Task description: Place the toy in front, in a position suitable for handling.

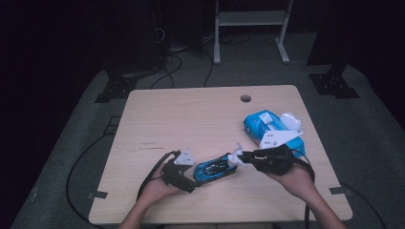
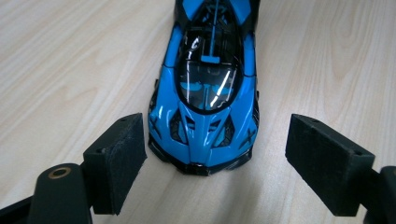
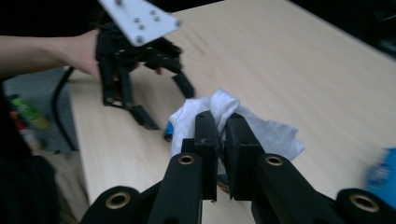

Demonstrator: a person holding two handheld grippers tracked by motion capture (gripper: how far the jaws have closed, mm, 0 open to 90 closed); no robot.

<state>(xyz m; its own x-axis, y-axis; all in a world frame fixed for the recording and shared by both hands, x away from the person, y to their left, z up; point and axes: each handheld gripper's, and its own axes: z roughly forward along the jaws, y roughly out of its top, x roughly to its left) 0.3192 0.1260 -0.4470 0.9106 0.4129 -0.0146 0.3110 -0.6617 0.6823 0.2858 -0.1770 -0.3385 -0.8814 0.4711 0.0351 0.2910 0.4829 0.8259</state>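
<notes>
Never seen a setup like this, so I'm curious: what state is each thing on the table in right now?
Blue toy sports car: upright on the table, between open pads, ungripped.
White crumpled tissue: pinched, lifted.
Blue tissue pack: lying flat, a tissue sticking out.
Left tongs: open.
Right tongs: shut on tissue.

- A blue toy car (image 1: 215, 168) lies on the pale wooden surface (image 1: 191, 119), near its front edge, set at a slant.
- The left claw (image 1: 191, 179) sits at the car's near-left end, 1 hand (image 1: 160, 186) behind it.
- The right claw (image 1: 241, 159) comes in from the right, pinching a white tissue (image 1: 235, 157) that hangs over the car's far-right end.
- A blue tissue pack (image 1: 267, 128) rests on the surface beyond the right hand (image 1: 296, 179), white tissue showing at its top.
- A round hole (image 1: 245, 98) marks the surface near its far edge.
- 2 cables trail off the near edge.
</notes>
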